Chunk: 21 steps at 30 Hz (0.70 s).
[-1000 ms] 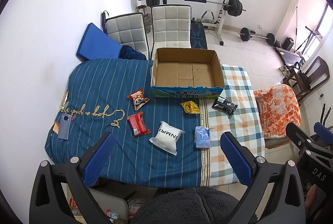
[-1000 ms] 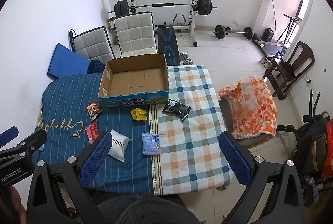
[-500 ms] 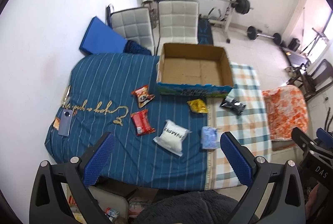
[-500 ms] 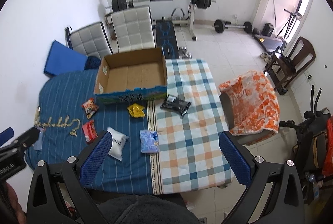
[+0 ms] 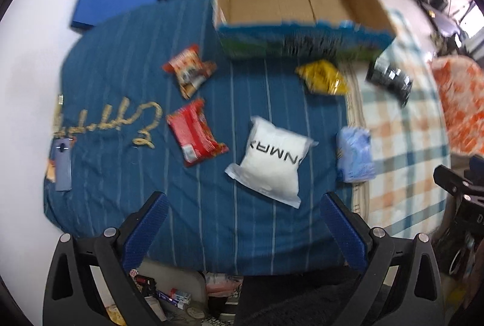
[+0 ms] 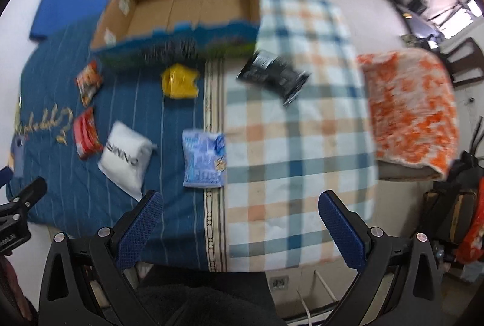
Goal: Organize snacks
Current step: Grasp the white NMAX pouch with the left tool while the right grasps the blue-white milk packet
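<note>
Though blurred, white packet [image 5: 273,162] (puffy) shows black lettering.

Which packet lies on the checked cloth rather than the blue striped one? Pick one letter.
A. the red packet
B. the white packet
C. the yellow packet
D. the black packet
D: the black packet rests wholly on the checked cloth, near the cardboard box; the yellow, white and red packets all lie on the blue striped cloth.

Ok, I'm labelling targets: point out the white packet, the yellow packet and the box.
white packet [image 5: 273,158], left wrist view, centre of its face.
yellow packet [image 5: 322,77], left wrist view, middle.
box [image 6: 187,9], right wrist view, bare inside floor.
</note>
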Each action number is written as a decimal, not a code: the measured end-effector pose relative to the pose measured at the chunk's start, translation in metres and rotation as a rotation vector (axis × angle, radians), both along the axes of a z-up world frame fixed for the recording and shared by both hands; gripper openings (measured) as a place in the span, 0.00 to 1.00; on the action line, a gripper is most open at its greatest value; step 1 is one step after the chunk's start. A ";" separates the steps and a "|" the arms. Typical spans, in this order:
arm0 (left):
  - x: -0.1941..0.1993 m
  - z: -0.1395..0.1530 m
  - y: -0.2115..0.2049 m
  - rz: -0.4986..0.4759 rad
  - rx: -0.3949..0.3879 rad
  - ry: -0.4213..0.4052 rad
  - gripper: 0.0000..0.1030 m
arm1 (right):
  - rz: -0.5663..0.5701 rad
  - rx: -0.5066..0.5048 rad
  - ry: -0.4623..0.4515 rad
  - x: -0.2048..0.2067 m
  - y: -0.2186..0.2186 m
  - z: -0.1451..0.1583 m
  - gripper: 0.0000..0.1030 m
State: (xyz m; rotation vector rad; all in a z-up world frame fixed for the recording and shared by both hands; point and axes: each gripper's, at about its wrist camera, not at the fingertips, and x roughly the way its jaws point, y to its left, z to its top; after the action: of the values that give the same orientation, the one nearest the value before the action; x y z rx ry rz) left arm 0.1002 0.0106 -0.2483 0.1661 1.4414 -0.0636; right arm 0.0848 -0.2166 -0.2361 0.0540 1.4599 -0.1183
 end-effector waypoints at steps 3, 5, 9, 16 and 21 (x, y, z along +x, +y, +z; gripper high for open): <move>0.013 -0.040 0.000 -0.004 -0.014 0.072 0.97 | 0.007 0.013 0.060 0.008 0.004 -0.048 1.00; 0.021 -0.062 -0.002 -0.007 -0.024 0.118 0.97 | 0.008 0.017 0.095 0.013 0.007 -0.075 1.00; 0.037 -0.105 -0.007 -0.024 -0.048 0.201 0.97 | 0.008 0.037 0.158 0.020 0.011 -0.121 1.00; 0.055 -0.161 -0.017 -0.067 -0.043 0.292 0.97 | 0.002 0.048 0.219 0.034 0.012 -0.171 1.00; 0.056 -0.177 -0.020 -0.063 -0.073 0.311 0.83 | -0.013 0.080 0.247 0.036 0.015 -0.191 1.00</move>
State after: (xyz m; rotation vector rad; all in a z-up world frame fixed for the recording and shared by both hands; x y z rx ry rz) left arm 0.1565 -0.0093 -0.4257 0.1457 1.7407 -0.2004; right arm 0.1203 -0.2014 -0.4269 0.1173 1.7106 -0.0783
